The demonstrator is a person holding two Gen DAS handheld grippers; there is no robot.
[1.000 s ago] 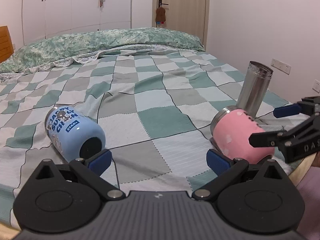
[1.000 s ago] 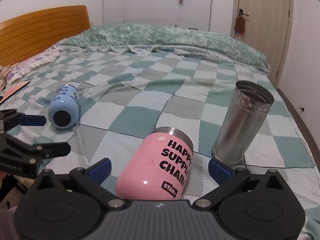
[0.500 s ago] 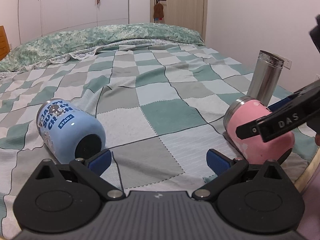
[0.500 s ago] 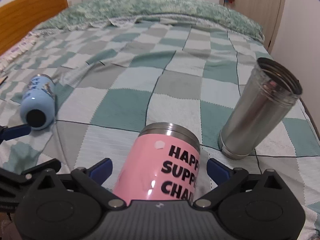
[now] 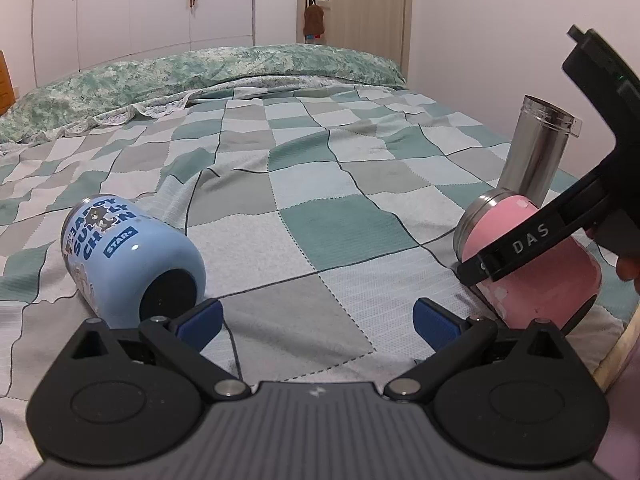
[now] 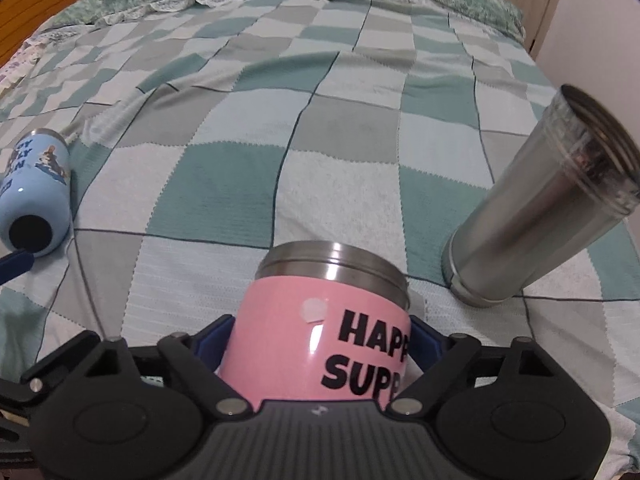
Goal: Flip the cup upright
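A pink cup [image 6: 320,340] with black lettering and a steel rim lies on its side on the checked bedspread, rim pointing away. My right gripper [image 6: 320,340] straddles it, one blue pad on each side of its body, close against the cup; the jaws have closed in on it. In the left wrist view the pink cup [image 5: 536,272] lies at the right with the right gripper's black finger across it. A blue cup [image 5: 128,256] lies on its side at the left, base toward me. My left gripper [image 5: 316,316] is open and empty, just right of the blue cup.
A tall steel tumbler [image 6: 548,208] stands upright just behind and right of the pink cup, also in the left wrist view [image 5: 536,152]. The blue cup [image 6: 36,196] lies far left. The bed's wooden edge [image 5: 620,344] is at the lower right. Pillows and wardrobe are behind.
My right gripper has moved forward and down over the pink cup, and its fingers have narrowed around the body. My left gripper has drifted slightly and stays open.
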